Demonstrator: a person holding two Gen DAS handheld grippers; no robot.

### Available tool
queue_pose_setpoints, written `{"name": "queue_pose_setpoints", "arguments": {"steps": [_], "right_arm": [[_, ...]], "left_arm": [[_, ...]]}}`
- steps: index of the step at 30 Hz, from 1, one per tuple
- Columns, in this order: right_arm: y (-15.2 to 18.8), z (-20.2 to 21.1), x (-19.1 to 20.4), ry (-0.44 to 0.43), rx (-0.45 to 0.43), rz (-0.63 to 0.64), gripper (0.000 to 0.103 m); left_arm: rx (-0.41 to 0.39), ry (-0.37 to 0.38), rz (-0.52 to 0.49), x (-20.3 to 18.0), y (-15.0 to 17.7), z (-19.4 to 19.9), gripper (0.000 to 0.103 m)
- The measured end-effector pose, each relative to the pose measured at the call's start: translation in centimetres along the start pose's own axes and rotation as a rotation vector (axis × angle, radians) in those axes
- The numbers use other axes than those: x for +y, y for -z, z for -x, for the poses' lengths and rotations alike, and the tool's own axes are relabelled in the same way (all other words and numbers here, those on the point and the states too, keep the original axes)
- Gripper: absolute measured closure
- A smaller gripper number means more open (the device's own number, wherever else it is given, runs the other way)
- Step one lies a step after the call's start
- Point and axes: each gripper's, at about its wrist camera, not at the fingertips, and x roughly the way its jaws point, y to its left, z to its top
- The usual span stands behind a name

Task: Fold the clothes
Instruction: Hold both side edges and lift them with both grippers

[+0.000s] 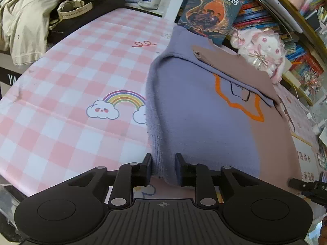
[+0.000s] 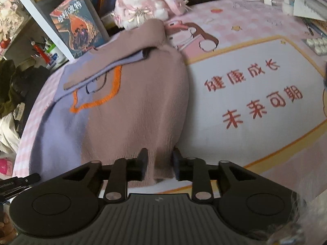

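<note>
Garment: a knitted sweater (image 1: 204,126), half lavender and half dusty brown, with an orange star outline on its front, lies on the pink-and-white checked table mat (image 1: 71,77), its sleeves folded across the chest.
Left gripper (image 1: 163,168): its black fingers pinch the ribbed hem at the lavender near corner, with fabric bunched between them.
Right gripper (image 2: 158,164): its fingers pinch the brown near corner of the hem (image 2: 159,163), which hangs just above the mat.
Mat print: a rainbow with clouds (image 1: 118,107) sits just left of the sweater; red Chinese characters (image 2: 255,94) lie to its right.
Far edge: a white plush rabbit with pink bows (image 2: 143,2) touches the sweater's far end, beside a Harry Potter book (image 1: 214,10) that leans upright.
</note>
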Motion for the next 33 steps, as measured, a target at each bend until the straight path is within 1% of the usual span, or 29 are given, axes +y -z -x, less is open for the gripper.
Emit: {"name": "queue_pose_setpoints", "arguments": {"steps": [1,2,3,5,7,9,10,14,17,18,21,23,25,26,27,28,33], "right_arm": [[0.1,-0.2,0.0,0.000,0.007,0.000,0.077],[0.1,-0.2,0.1,0.000,0.008,0.006,0.080],[0.1,-0.3,0.1,0.000,0.008,0.015,0.092],[0.0,0.0,0.1,0.008,-0.011,0.017,0.092],[-0.1,1.1,0.2,0.001,-0.069,0.030,0.093],[-0.2,2.1,0.5,-0.013,-0.120,0.049,0.093],[-0.2,2.5,0.7,-0.023,-0.139,0.063,0.093],[-0.3,1.6,0.8,-0.014,-0.100,0.069,0.093],[-0.1,0.7,0.5,-0.006,-0.060,0.047,0.093],[-0.1,0.5,0.3,-0.003,-0.048,0.039,0.092],[0.0,-0.1,-0.1,0.004,-0.015,0.020,0.087],[0.0,-0.3,-0.2,0.004,-0.001,0.014,0.086],[0.0,-0.4,-0.3,-0.001,0.001,0.015,0.085],[0.0,-0.4,-0.3,-0.004,0.003,0.015,0.086],[-0.1,-0.5,-0.3,-0.005,0.007,0.017,0.092],[-0.1,-0.5,-0.4,-0.007,0.009,0.018,0.092],[0.0,0.1,-0.8,-0.018,-0.003,0.013,0.094]], "left_arm": [[-0.003,0.000,-0.004,0.0,0.0,0.0,0.080],[-0.005,0.001,-0.008,-0.1,0.0,-0.1,0.086],[-0.009,0.001,-0.013,-0.2,0.0,-0.1,0.098],[-0.045,-0.004,-0.048,-0.7,-0.1,0.5,0.098],[-0.092,-0.007,-0.099,-1.5,-0.2,1.3,0.098],[-0.116,0.001,-0.133,-2.2,-0.4,1.8,0.098],[-0.109,0.001,-0.130,-2.2,-0.4,1.6,0.098],[-0.060,-0.003,-0.075,-1.1,-0.3,0.8,0.097],[-0.029,-0.003,-0.046,-0.6,-0.2,0.3,0.095],[-0.019,-0.002,-0.036,-0.4,-0.2,0.2,0.093],[0.013,0.002,-0.023,-0.2,-0.1,-0.3,0.090],[0.012,0.015,-0.019,-0.1,-0.2,-0.4,0.089],[0.015,0.024,-0.019,-0.2,-0.3,-0.5,0.089],[0.016,0.030,-0.018,-0.2,-0.3,-0.5,0.093],[0.014,0.027,-0.018,-0.2,-0.2,-0.5,0.095],[0.013,0.024,-0.018,-0.2,-0.2,-0.5,0.097],[0.007,0.021,-0.017,-0.3,0.0,-0.1,0.098]]}}
